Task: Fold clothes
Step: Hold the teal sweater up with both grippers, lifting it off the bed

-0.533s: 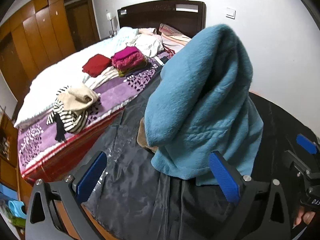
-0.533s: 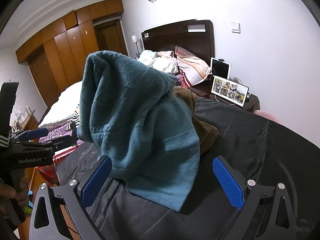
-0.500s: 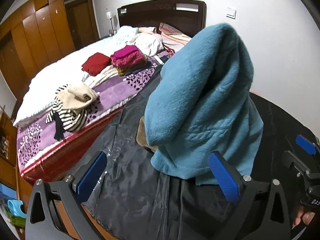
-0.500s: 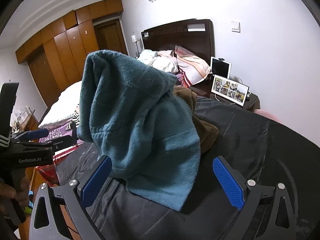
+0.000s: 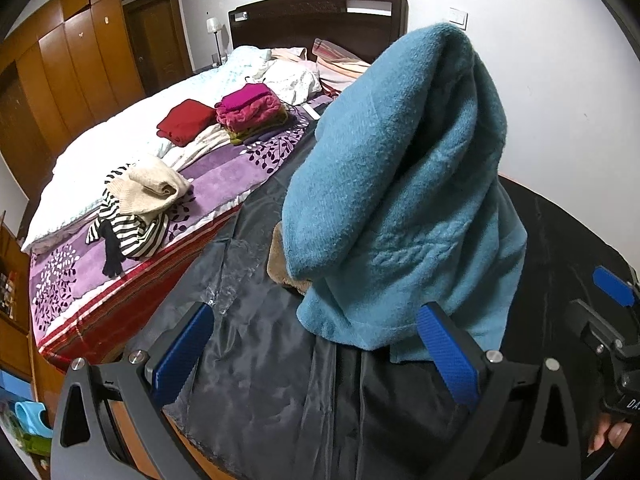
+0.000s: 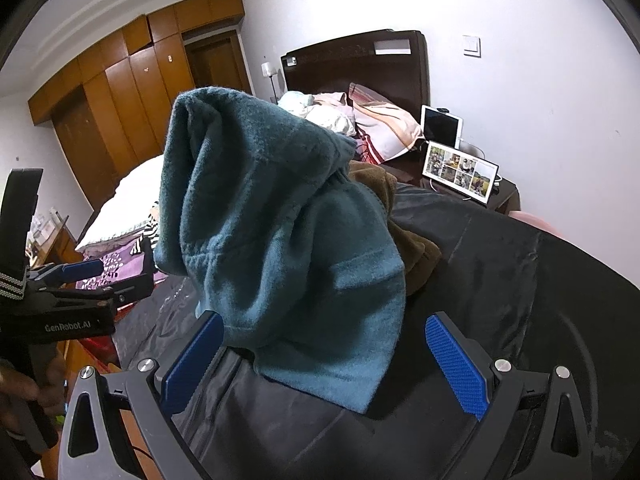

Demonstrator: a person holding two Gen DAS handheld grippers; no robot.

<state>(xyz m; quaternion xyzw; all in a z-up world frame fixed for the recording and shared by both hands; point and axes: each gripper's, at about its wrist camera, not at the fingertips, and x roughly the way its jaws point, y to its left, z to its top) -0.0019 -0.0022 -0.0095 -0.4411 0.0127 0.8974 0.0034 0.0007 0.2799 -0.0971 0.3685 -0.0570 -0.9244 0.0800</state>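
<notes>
At the bottom of the left wrist view the left gripper [image 5: 316, 348] stands with its blue pads spread wide, nothing between them but the dark shiny sheet [image 5: 256, 368] that covers the work surface; the right pad sits just in front of the lower hem of the teal fleece garment [image 5: 400, 184] without pressing on it; at the lower right edge of that frame the right gripper [image 5: 612, 304] shows only in part, a fingertip of the person's hand [image 5: 608, 436] below it; at the bottom of the right wrist view the right gripper [image 6: 324, 364] is likewise fully spread and holds nothing, the hem of the teal garment [image 6: 288, 240] hanging just above and between its pads; the left gripper [image 6: 84, 276] reaches in from the left edge there; the teal garment rises in a tall heap in the centre of both frames, draped over a brown fleece item [image 6: 404, 232] that peeks out beneath it; farther back, in the left half of the left wrist view, lies the bed [image 5: 224, 176] with a purple patterned cover, bearing a cream and striped bundle [image 5: 140, 204], a folded red garment [image 5: 184, 120] and a magenta folded stack [image 5: 252, 108]; beyond stand the dark headboard [image 5: 320, 16] and the wooden wardrobe [image 5: 68, 64]; at the right of the right wrist view a photo frame [image 6: 460, 172] and a tablet [image 6: 442, 126] rest on a nightstand.
</notes>
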